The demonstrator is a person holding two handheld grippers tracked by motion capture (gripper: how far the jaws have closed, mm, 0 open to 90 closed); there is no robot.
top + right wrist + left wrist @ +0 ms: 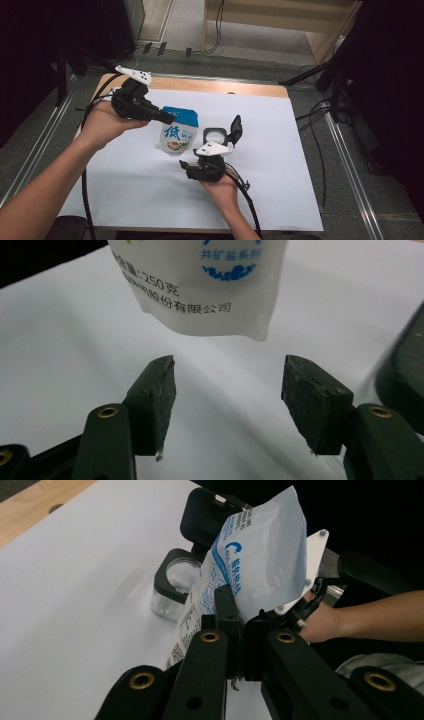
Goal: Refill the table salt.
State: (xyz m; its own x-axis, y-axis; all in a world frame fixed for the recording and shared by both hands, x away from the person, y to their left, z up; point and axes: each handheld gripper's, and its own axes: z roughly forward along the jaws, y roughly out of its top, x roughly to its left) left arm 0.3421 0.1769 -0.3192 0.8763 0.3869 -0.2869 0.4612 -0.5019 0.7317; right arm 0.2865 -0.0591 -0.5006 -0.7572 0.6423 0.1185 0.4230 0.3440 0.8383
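Observation:
A white and blue pouch (179, 132) with printed characters hangs tilted above the white sheet. My left gripper (169, 118) is shut on its upper edge; in the left gripper view the jaws (239, 625) pinch the pouch (260, 555) between them. My right gripper (185, 164) sits just below and right of the pouch, held in a hand. In the right gripper view its pads (227, 390) stand open with nothing between them, and the bottom of the pouch (200, 285) hangs a little beyond them.
A clear jar (216, 135) with a black flip lid (235, 129) standing open is right of the pouch, near the right gripper; the jar (172, 587) also shows in the left gripper view. A white sheet (280, 150) covers the wooden table (240, 88). Cables lie on the floor around it.

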